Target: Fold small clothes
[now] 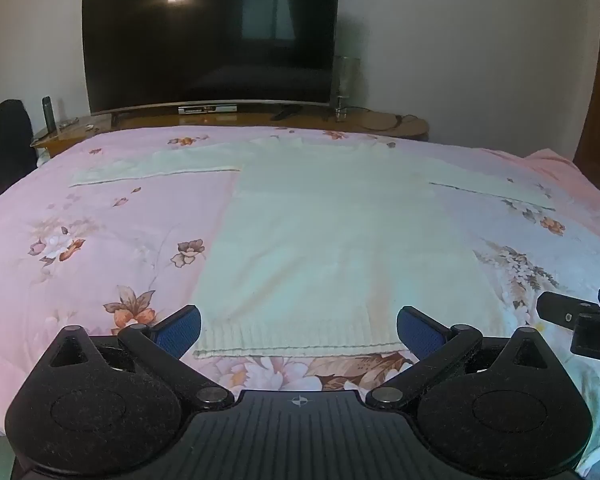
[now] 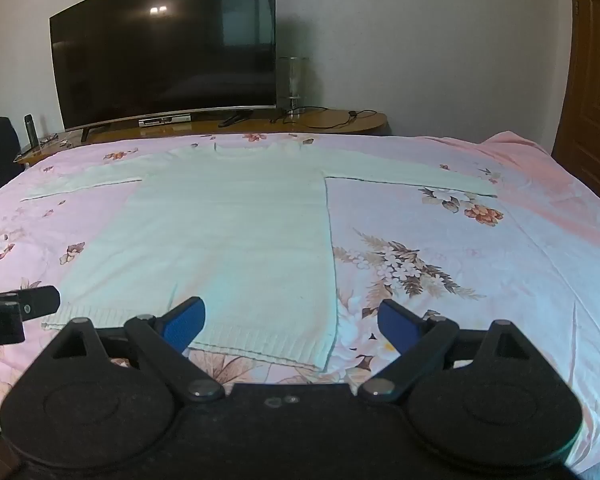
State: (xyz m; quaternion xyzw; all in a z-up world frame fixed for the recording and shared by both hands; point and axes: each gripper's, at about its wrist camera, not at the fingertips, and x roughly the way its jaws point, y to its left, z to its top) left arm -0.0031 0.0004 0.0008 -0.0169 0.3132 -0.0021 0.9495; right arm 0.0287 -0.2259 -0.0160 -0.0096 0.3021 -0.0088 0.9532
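Flat lies one sweater point(image 1: 332, 240), two tools point(image 1: 298, 330) point(image 2: 290, 326) seemingly agape.

sweater point(image 1: 332, 240): pale knit cloth, ribbed hem, matt. bedspread point(image 1: 100, 240): smooth floral cloth. tv point(image 1: 212, 36): glossy black screen. tv stand point(image 2: 340, 122): polished wood. gripper pads point(image 2: 184, 326): blue, textured; linkages matt black plastic.

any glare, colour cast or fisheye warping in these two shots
Left wrist view: lamp glare and a window reflect in the TV, a greenish cast tints the white sweater, and the bed edge bows. Right wrist view: the same reflections on the TV, the door frame curves, and the distance looks soft.
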